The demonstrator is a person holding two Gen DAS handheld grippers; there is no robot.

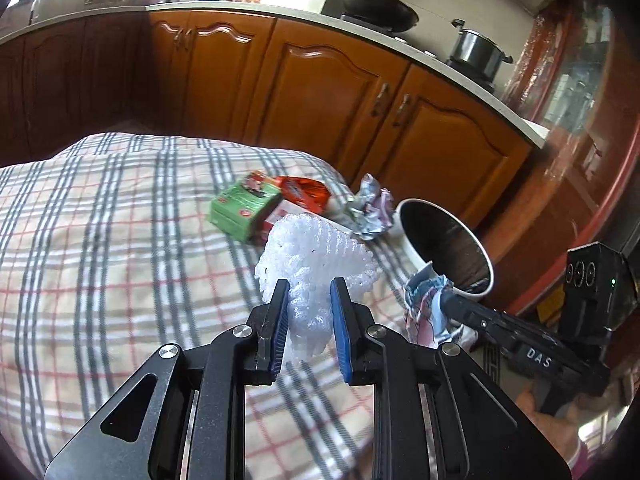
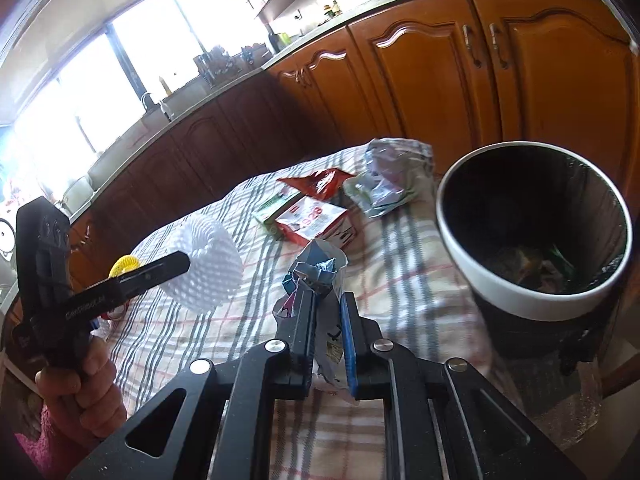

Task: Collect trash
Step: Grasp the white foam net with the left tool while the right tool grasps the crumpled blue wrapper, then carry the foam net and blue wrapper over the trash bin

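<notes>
My left gripper [image 1: 310, 286] is shut on a white foam net [image 1: 316, 260] and holds it above the checked cloth; the net also shows in the right wrist view [image 2: 208, 264]. My right gripper [image 2: 326, 298] is shut on a crumpled grey-blue wrapper [image 2: 320, 272], seen in the left wrist view too [image 1: 424, 300], just left of the black bin with a white rim [image 2: 532, 296]. The bin [image 1: 448, 248] holds some trash at its bottom. On the cloth lie a green box [image 1: 240, 208], a red wrapper [image 1: 304, 192], a red-white packet [image 2: 316, 216] and a crumpled silver wrapper [image 1: 370, 208].
The table's checked cloth [image 1: 100, 240] spreads to the left. Brown kitchen cabinets [image 1: 320, 88] stand behind the table, with a wok [image 1: 376, 8] and a pot [image 1: 476, 52] on the counter. A yellow object [image 2: 124, 266] lies behind the left gripper.
</notes>
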